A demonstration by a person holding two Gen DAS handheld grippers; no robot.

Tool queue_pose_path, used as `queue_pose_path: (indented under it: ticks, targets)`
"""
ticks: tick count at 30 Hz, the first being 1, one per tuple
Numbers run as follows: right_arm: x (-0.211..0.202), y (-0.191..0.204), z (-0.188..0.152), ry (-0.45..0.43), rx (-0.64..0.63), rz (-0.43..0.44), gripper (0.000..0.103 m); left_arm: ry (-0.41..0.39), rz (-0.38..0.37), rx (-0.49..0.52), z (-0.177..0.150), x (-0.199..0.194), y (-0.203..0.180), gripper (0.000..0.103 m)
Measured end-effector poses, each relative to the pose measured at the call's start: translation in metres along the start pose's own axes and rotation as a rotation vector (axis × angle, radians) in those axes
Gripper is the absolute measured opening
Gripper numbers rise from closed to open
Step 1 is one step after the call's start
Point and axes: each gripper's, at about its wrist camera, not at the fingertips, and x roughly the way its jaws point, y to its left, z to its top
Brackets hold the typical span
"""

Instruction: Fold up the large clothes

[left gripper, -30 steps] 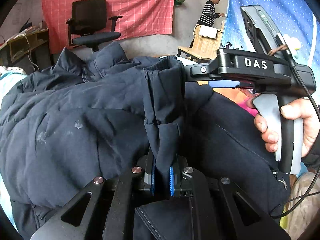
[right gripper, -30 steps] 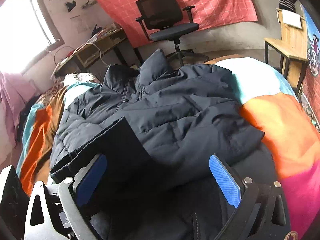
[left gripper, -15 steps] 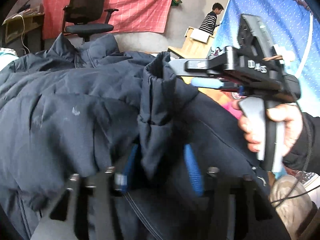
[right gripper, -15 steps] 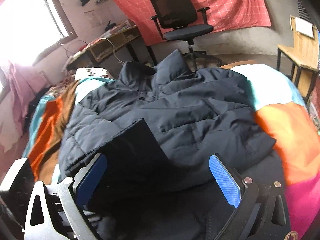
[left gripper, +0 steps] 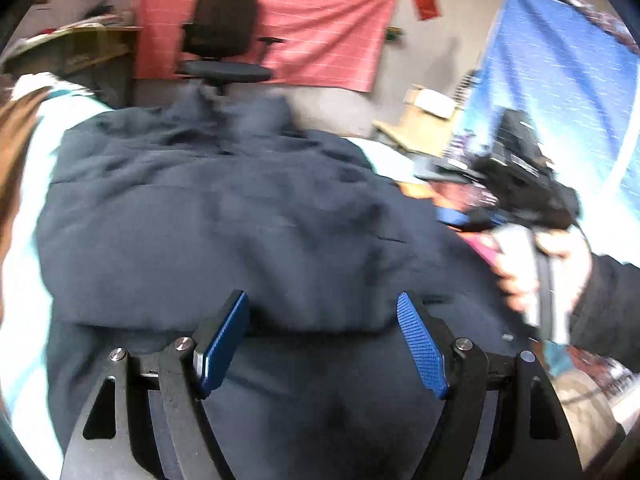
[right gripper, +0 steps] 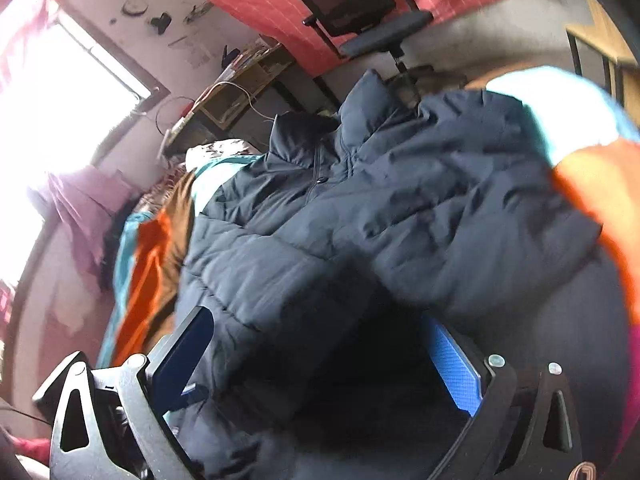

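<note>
A dark navy padded jacket [left gripper: 224,216] lies spread on the bed, collar at the far end, with a sleeve folded across its body. It also fills the right wrist view [right gripper: 400,208]. My left gripper [left gripper: 320,340] is open and empty, its blue pads just above the jacket's near edge. My right gripper [right gripper: 320,360] is open, its jaws wide on either side of the jacket's near part, gripping nothing. In the left wrist view the right gripper [left gripper: 452,196] shows blurred at the right, held in a hand.
The bed cover [right gripper: 592,184] is white, orange and teal. A black office chair [left gripper: 220,48] stands before a red cloth on the far wall. A wooden chair [left gripper: 416,120] stands at the right. A cluttered desk [right gripper: 240,88] sits by a bright window.
My left gripper has opened and let go of the sleeve fold, which now lies flat on the jacket. My right gripper has tilted and moved off to the right.
</note>
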Motion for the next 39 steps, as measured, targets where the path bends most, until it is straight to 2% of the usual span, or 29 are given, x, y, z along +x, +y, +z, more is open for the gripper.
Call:
queue_pose_path:
  ticks: [2,4,5,7,8,9,10,11,12,17,22,24,28,31,32,33,34,35,36,38,39]
  targets:
    - [0.0,0.002,-0.002,-0.002,0.005,-0.012,0.103,0.008,0.063,-0.031,0.003,0.0,0.011,0.071]
    - [0.001,0.003,-0.005,-0.004,0.0,-0.055,0.102,0.02,0.088,-0.068,0.006,0.002,0.022,0.071]
    - [0.003,0.005,-0.006,0.0,-0.01,-0.085,0.096,0.02,0.103,-0.089,0.006,0.0,0.027,0.071]
    - [0.006,0.008,-0.01,0.011,-0.044,-0.166,0.077,0.014,0.128,-0.114,0.007,-0.002,0.035,0.071]
    - [0.008,0.01,-0.011,0.015,-0.059,-0.207,0.056,0.012,0.136,-0.119,0.008,-0.004,0.037,0.071]
    - [0.01,0.012,-0.013,0.018,-0.076,-0.248,0.039,0.009,0.145,-0.121,0.009,-0.005,0.04,0.071]
    - [0.011,0.013,-0.013,0.019,-0.091,-0.283,0.032,0.004,0.157,-0.124,0.01,-0.008,0.043,0.071]
    - [0.011,0.014,-0.014,0.019,-0.108,-0.316,0.016,-0.005,0.169,-0.127,0.012,-0.011,0.048,0.071]
    - [0.011,0.016,-0.013,0.019,-0.125,-0.333,0.007,-0.016,0.182,-0.133,0.013,-0.014,0.051,0.071]
    - [-0.007,0.045,-0.005,-0.058,-0.292,-0.396,0.005,-0.085,0.301,-0.186,0.02,-0.032,0.081,0.071]
    - [-0.027,0.061,0.03,-0.192,-0.352,-0.451,0.005,-0.117,0.387,-0.254,0.023,-0.041,0.114,0.071]
    - [-0.023,0.06,0.042,-0.207,-0.361,-0.471,0.005,-0.111,0.401,-0.267,0.024,-0.037,0.121,0.071]
    - [0.005,0.048,0.047,-0.163,-0.405,-0.557,0.006,-0.063,0.423,-0.257,0.027,-0.017,0.127,0.071]
    - [0.025,0.035,0.039,-0.126,-0.426,-0.63,0.01,-0.043,0.343,-0.286,0.023,-0.008,0.132,0.071]
    - [0.028,0.031,0.038,-0.118,-0.417,-0.637,0.014,-0.047,0.306,-0.31,0.021,-0.008,0.132,0.071]
    - [0.03,0.027,0.037,-0.112,-0.4,-0.633,0.024,-0.055,0.277,-0.329,0.02,-0.009,0.132,0.071]
    - [0.029,0.025,0.036,-0.11,-0.38,-0.617,0.028,-0.063,0.267,-0.334,0.02,-0.009,0.131,0.071]
    - [0.028,0.024,0.034,-0.115,-0.368,-0.6,0.035,-0.066,0.274,-0.332,0.022,-0.009,0.13,0.071]
    - [0.026,0.025,0.032,-0.126,-0.371,-0.603,0.053,-0.062,0.289,-0.321,0.023,-0.006,0.129,0.071]
    - [0.018,0.032,0.025,-0.196,-0.406,-0.633,0.076,-0.037,0.315,-0.299,0.026,0.002,0.126,0.071]
    - [0.015,0.038,0.022,-0.229,-0.437,-0.635,0.076,-0.02,0.33,-0.286,0.027,0.008,0.124,0.071]
